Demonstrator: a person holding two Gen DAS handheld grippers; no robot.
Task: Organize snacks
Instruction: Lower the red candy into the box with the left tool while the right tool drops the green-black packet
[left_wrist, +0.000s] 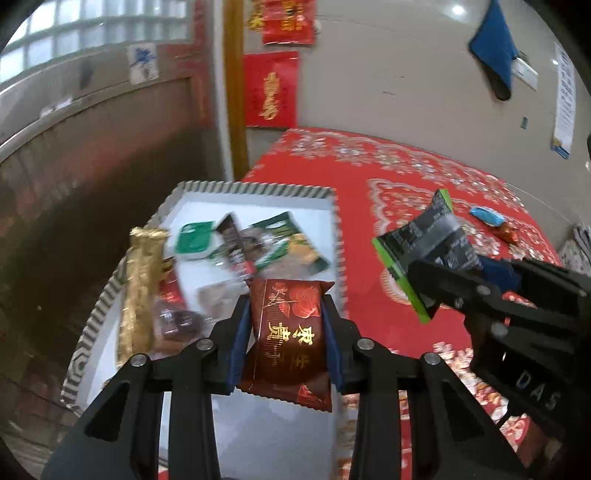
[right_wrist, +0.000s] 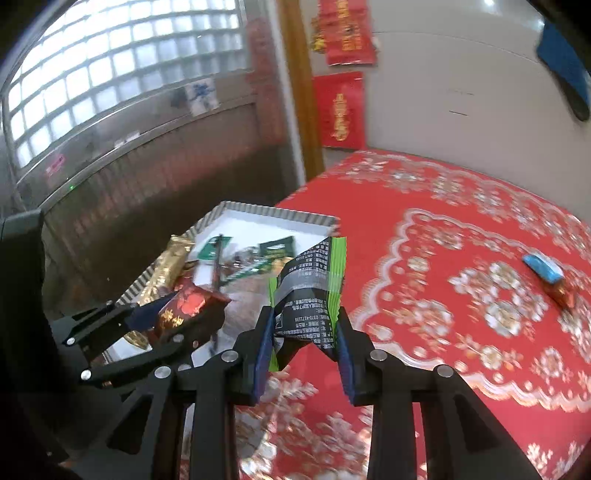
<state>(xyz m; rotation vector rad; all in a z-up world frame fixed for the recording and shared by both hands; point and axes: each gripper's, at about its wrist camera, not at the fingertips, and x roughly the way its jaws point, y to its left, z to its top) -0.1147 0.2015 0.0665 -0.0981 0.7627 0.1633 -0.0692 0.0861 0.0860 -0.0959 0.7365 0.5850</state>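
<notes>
My left gripper (left_wrist: 286, 332) is shut on a dark red snack packet with gold characters (left_wrist: 286, 339) and holds it above the near part of a white tray with a striped rim (left_wrist: 258, 189). The tray holds several snacks: a gold bar (left_wrist: 142, 291), green packets (left_wrist: 291, 240) and brown ones. My right gripper (right_wrist: 304, 339) is shut on a black-and-green snack packet (right_wrist: 310, 291), above the red tablecloth just right of the tray (right_wrist: 288, 214). Each gripper shows in the other's view, the right one (left_wrist: 424, 280) and the left one (right_wrist: 177, 314).
A red patterned tablecloth (right_wrist: 443, 295) covers the table. A blue candy (right_wrist: 543, 267) and a red-brown candy (right_wrist: 563, 293) lie at the far right of it. The tray sits at the table's left edge, beside a brown wall. A grey wall with red decorations stands behind.
</notes>
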